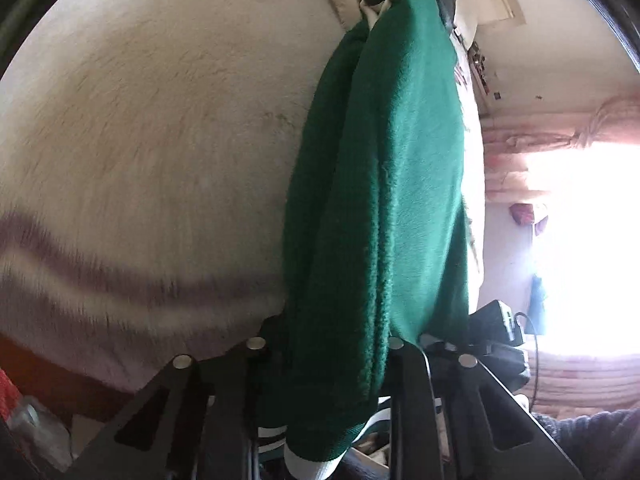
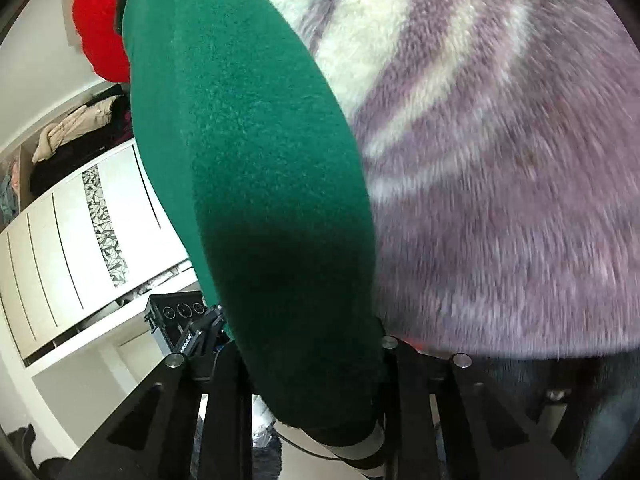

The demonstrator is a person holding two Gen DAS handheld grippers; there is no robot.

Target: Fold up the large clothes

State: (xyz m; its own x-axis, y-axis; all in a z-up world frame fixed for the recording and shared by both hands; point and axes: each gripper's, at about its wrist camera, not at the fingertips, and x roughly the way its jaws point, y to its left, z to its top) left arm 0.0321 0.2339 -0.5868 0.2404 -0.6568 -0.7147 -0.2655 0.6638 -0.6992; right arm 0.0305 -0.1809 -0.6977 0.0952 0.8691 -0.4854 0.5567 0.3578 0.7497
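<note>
Slippage is the main risk: the left claw [image 1: 326,364] and right claw [image 2: 316,364] each pinch a thick, bunched edge of the green jacket [image 1: 384,184]. If either grip loosens, the fleece could slide out and drop onto the fuzzy blanket [image 1: 152,128], spoiling the fold.

Dark green fleece garment [image 2: 256,184] ran betw. black right gripper [image 2: 316,364] fingers, jaws closed on it. Fuzzy purple-and-cream striped blanket [image 2: 500,184] lay right of it; white slatted wardrobe [image 2: 68,248] stood left.

green fleece garment [image 1: 384,184] | striped white cuff at one end | bunched lengthwise, stretched over fuzzy blanket [image 1: 160,120]
</note>
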